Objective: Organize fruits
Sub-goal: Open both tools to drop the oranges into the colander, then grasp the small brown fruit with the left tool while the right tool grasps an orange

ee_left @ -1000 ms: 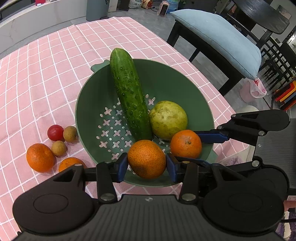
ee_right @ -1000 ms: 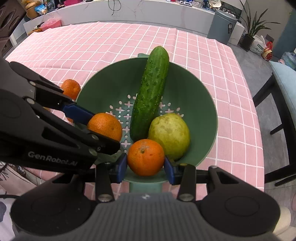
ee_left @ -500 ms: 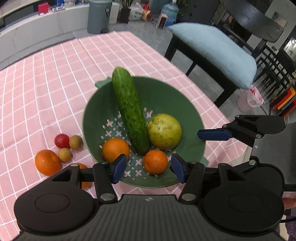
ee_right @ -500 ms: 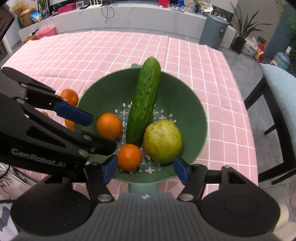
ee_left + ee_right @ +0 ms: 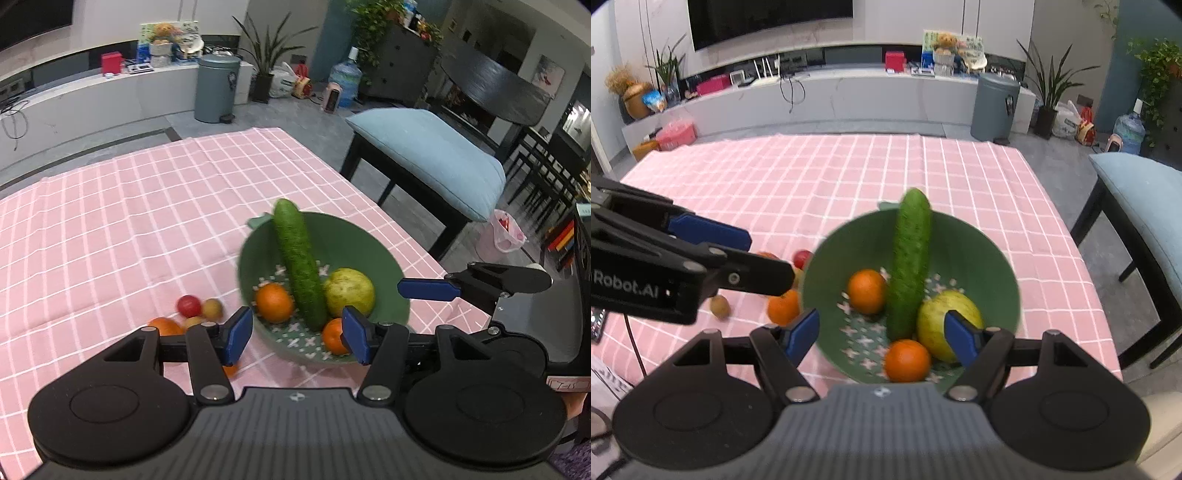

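Blue pads on the left tool (image 5: 297, 334) stand wide apart, nothing between them, low in the middle of its frame. The right tool (image 5: 882, 334) is spread just as wide and empty, hanging over the near rim of the green bowl (image 5: 975, 243). Inside the bowl, a long cucumber (image 5: 910, 266) leans up against the far rim. One orange (image 5: 867, 291) sits left of it, another orange (image 5: 907, 360) lies at its near end, and a pale green fruit (image 5: 945, 314) rests to the right. Out on the pink checked bench (image 5: 812, 177), left of the bowl, more fruit is waiting: a third orange (image 5: 783, 308), a red fruit (image 5: 189, 305), and a brown fruit (image 5: 719, 306), partly hidden behind the left tool's arm.
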`<state>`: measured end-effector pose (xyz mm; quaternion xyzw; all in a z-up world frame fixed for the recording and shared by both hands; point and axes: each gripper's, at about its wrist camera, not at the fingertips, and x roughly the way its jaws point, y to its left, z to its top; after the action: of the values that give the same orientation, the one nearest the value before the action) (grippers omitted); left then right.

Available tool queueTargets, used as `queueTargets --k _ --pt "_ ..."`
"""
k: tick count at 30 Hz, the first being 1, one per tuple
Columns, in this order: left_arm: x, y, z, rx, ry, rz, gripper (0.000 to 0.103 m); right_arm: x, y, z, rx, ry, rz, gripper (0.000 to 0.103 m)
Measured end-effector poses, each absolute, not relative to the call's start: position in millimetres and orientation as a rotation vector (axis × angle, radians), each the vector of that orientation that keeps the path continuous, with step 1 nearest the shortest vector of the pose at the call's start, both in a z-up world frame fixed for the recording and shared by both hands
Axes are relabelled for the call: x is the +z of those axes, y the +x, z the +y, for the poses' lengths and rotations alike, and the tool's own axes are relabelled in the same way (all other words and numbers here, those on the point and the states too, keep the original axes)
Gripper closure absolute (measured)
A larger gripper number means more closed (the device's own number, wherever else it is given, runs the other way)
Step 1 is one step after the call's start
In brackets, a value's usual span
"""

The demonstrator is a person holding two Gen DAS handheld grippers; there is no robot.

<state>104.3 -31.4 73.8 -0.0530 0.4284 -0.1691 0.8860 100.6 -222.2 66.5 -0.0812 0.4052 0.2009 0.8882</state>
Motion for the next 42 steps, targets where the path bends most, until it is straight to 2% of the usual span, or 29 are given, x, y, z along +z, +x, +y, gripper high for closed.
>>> queueTargets --k 12,17,27,31,37,42 --pt "48 85 37 -0.245 -0.187 0.936 0.037 54 81 -172 0.464 -0.135 0.793 0.031" --pt "32 79 58 -0.214 -0.226 0.963 0.037 43 74 -148 0.499 -0.203 0.767 0.033" --pt "-12 79 74 -0.18 -0.278 1.043 0.038 23 68 -109 0.613 -0.424 0.717 0.05" --pt "-24 82 77 -0.161 -0.277 1.059 0.044 10 70 -99 0.623 -0.491 0.727 0.055" --pt "-37 90 75 -0.137 -0.261 1.076 0.055 -12 62 -85 0.61 -0.633 0.691 0.055" --pt "-44 97 71 -0.125 -0.238 1.083 0.056 -26 58 -74 0.599 -0.745 0.658 0.056"
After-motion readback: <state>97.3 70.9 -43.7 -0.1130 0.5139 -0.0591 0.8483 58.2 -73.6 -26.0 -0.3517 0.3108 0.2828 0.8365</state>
